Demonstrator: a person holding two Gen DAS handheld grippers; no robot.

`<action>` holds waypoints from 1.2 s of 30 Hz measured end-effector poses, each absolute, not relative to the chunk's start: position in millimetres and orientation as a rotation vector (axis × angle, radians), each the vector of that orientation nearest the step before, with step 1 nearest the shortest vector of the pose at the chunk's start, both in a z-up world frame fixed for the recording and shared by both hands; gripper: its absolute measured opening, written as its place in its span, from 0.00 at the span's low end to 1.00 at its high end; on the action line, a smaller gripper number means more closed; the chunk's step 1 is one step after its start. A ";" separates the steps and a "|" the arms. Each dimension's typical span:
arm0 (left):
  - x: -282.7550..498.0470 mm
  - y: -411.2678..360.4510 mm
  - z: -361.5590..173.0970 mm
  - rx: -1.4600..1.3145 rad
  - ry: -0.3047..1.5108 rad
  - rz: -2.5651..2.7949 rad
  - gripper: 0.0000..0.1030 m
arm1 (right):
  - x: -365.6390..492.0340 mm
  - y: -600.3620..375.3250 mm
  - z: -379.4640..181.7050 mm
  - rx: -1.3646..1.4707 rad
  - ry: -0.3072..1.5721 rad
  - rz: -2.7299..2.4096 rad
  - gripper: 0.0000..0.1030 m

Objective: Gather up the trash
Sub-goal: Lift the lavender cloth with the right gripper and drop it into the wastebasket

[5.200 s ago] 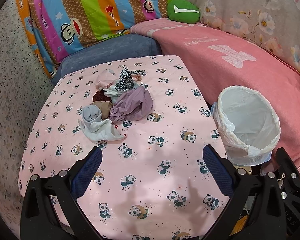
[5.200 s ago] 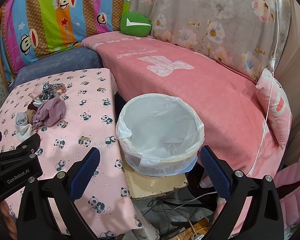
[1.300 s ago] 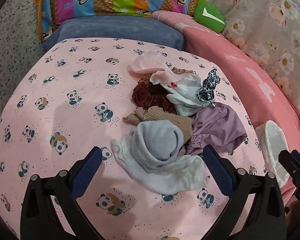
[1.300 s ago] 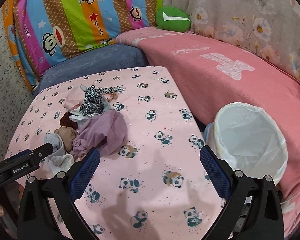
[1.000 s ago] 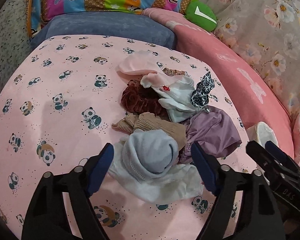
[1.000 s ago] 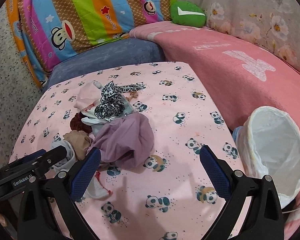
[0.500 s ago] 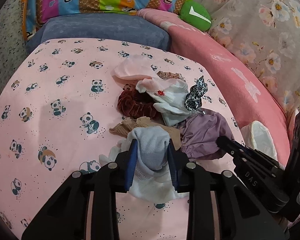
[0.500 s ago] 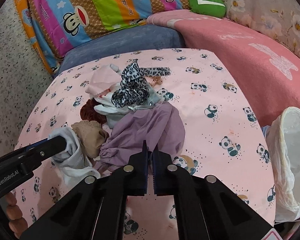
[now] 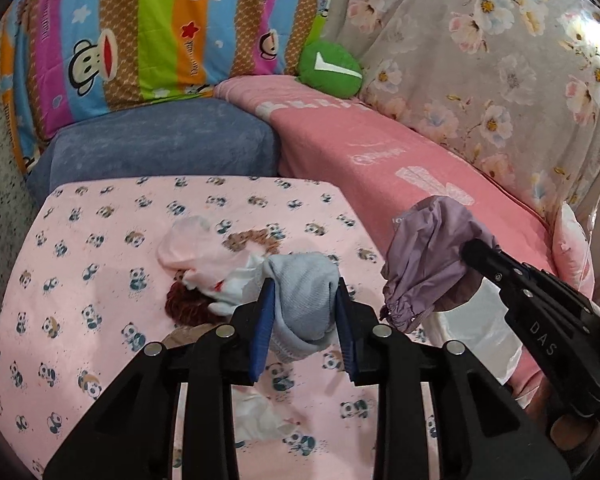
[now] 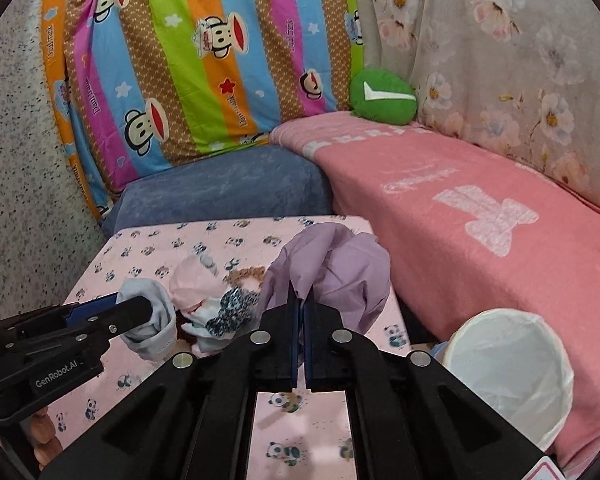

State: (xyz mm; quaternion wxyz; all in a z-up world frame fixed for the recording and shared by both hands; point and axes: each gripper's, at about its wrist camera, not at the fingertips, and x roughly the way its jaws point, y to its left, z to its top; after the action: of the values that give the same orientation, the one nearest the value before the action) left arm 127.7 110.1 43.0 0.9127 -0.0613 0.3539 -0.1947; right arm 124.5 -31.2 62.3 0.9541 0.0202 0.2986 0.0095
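My left gripper is shut on a light blue-grey sock and holds it above the panda-print table. My right gripper is shut on a purple cloth, lifted off the table; the cloth also shows in the left wrist view. The blue-grey sock shows at the left of the right wrist view. A pile of remaining cloth stays on the table: a pink piece, a dark red scrunchie, a leopard-print piece. The white-lined trash bin stands at the table's right.
A pink-covered sofa runs along the right behind the bin. A blue cushion, a striped monkey-print quilt and a green pillow lie at the back. A speckled wall is on the left.
Both grippers have lifted away from the table, the left with the blue-grey sock, the right with the purple cloth. The pile on the table is smaller and looks farther off.
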 end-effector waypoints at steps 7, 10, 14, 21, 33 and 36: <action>114.2 33.9 68.0 -0.050 0.678 -0.529 0.27 | 100.6 -94.0 97.6 0.050 0.541 -0.079 0.03; 109.0 1.8 69.1 -0.016 0.673 -0.579 0.27 | 89.1 -125.7 102.2 0.059 0.533 -0.129 0.03; 104.2 -38.3 68.1 0.013 0.680 -0.644 0.27 | 72.9 -169.5 101.0 0.088 0.531 -0.193 0.03; 95.1 -91.3 60.8 0.053 0.703 -0.704 0.28 | 51.9 -228.3 87.8 0.133 0.544 -0.273 0.03; 86.2 -151.1 36.3 0.111 0.766 -0.748 0.29 | 40.1 -291.2 54.0 0.216 0.608 -0.343 0.03; 86.2 -158.0 32.5 0.115 0.782 -0.751 0.30 | 39.2 -296.7 49.0 0.220 0.615 -0.352 0.03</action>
State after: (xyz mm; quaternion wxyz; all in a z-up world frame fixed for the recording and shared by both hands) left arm 86.2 -158.0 32.5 0.8550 0.0547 0.3719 -0.3572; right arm 39.2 -296.7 49.0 0.9320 0.1073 0.3005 -0.1718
